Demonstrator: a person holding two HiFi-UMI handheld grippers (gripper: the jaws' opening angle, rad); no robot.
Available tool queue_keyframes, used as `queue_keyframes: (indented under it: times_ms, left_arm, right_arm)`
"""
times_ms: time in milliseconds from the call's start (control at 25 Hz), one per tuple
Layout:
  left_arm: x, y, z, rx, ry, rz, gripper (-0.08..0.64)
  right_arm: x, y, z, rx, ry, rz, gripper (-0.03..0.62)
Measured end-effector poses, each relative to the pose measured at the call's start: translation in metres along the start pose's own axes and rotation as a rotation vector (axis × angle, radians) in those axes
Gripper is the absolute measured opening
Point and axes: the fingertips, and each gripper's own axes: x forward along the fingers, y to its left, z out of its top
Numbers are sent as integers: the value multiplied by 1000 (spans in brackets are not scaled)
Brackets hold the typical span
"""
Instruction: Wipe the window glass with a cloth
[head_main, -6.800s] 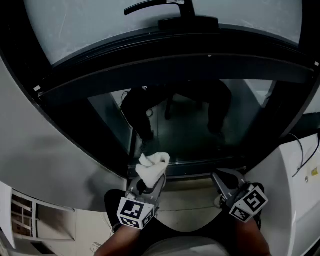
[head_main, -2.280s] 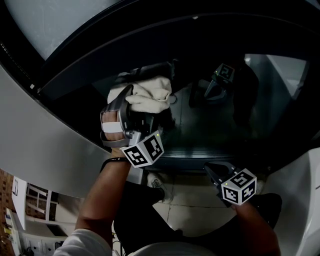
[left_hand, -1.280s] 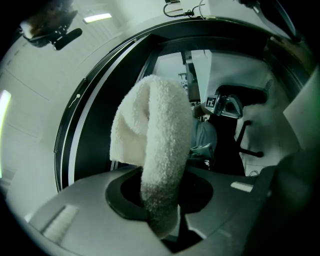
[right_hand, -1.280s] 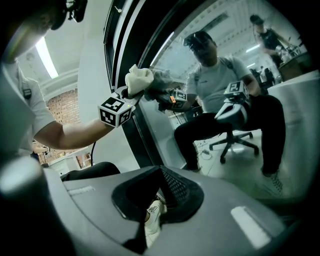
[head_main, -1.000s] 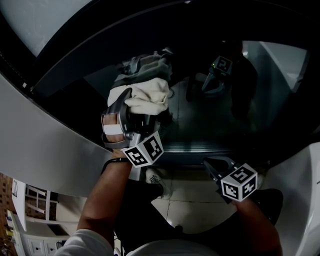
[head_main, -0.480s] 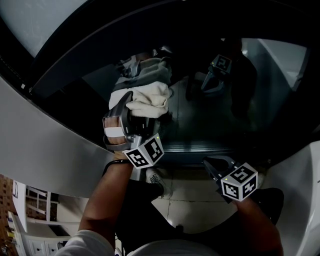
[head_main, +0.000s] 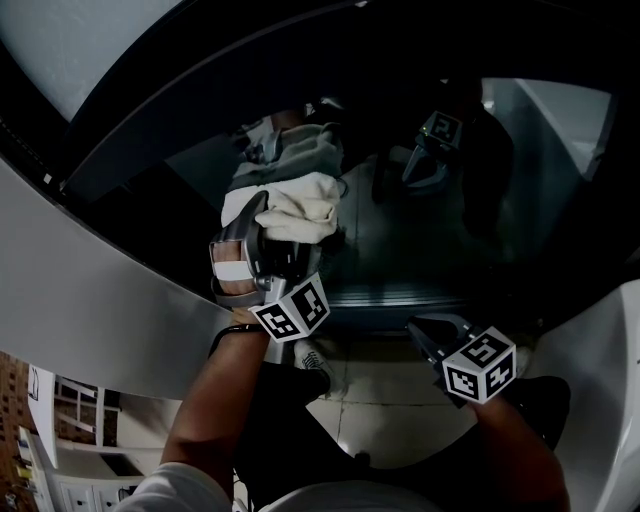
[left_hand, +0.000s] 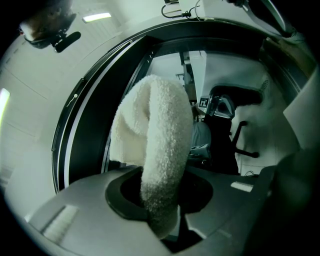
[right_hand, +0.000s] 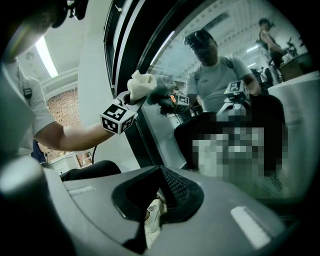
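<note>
In the head view my left gripper (head_main: 272, 228) is shut on a folded white cloth (head_main: 293, 207) and holds it against the dark window glass (head_main: 430, 240). The cloth's grey reflection sits just above it. In the left gripper view the cloth (left_hand: 156, 145) rises thick out of the closed jaws of the left gripper (left_hand: 167, 220) and hides most of the glass ahead. My right gripper (head_main: 432, 332) hangs low at the right, away from the glass, with nothing in it. In its own view the right gripper (right_hand: 150, 220) shows jaws together, and the left gripper's cube (right_hand: 119, 118) and cloth (right_hand: 142, 82) lie ahead.
A dark window frame (head_main: 200, 90) curves above the glass. A white wall panel (head_main: 90, 290) lies at the left and a white surface (head_main: 610, 350) at the right. Below are pale floor tiles (head_main: 390, 395) and a shoe (head_main: 310, 357). The glass mirrors the right gripper's cube (head_main: 437, 128).
Over the last second the left gripper and cloth have slid slightly down the glass. Earlier the cloth was lifted from low near the sill. The right gripper has stayed put.
</note>
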Motion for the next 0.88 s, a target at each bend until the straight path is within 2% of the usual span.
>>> queue_keyframes:
  times_ms: [480, 880]
  left_arm:
    - [-5, -17, -6, -2, -2, -8, 101]
    - [-8, -25, -8, -37, 10, -17, 103]
  right_arm:
    - [-1, -2, -3, -1, 17, -10, 0]
    - [-5, -8, -9, 2, 28, -34, 0]
